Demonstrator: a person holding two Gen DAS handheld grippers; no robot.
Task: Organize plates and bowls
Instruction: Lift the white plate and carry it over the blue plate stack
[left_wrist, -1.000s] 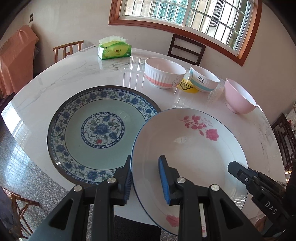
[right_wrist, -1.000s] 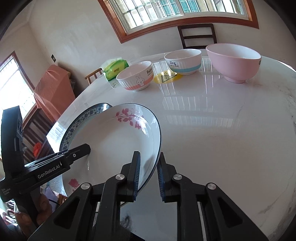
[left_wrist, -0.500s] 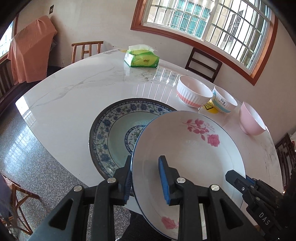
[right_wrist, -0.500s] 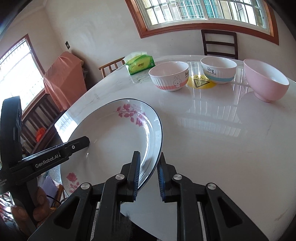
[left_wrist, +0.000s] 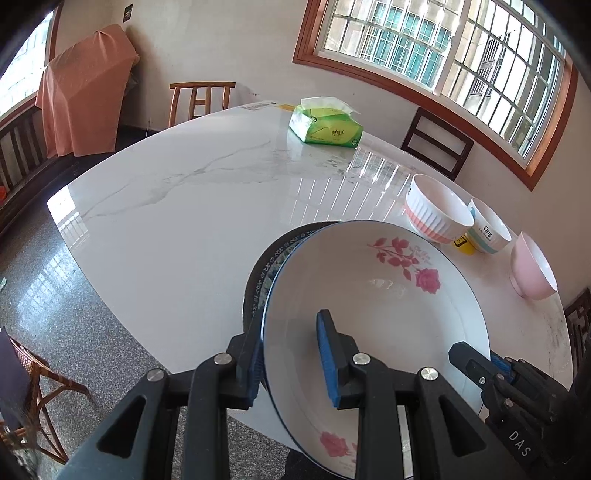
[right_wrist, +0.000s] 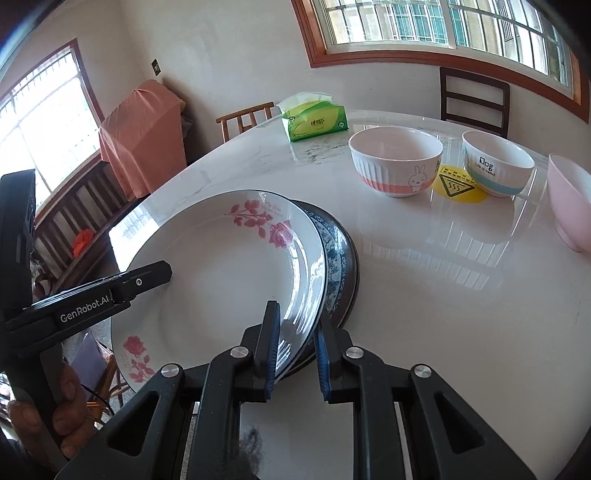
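A white plate with red roses (left_wrist: 373, 314) (right_wrist: 229, 273) is held by both grippers over the blue-patterned plate (left_wrist: 258, 284) (right_wrist: 338, 258), which is nearly all hidden beneath it. My left gripper (left_wrist: 291, 354) is shut on the rose plate's near-left rim. My right gripper (right_wrist: 295, 350) is shut on its right rim. A white-and-coral bowl (left_wrist: 436, 212) (right_wrist: 397, 160), a white-and-blue bowl (left_wrist: 489, 230) (right_wrist: 496, 162) and a pink bowl (left_wrist: 532, 266) (right_wrist: 570, 201) stand in a row further back.
A green tissue pack (left_wrist: 325, 125) (right_wrist: 316, 120) lies at the table's far side. A yellow warning disc (right_wrist: 458, 184) lies between two bowls. Chairs stand around the marble table (left_wrist: 192, 206); its near edge is just below the plates.
Both grippers have carried the rose plate left over the blue-patterned plate, which now shows only as a thin crescent. Both grips are unchanged.
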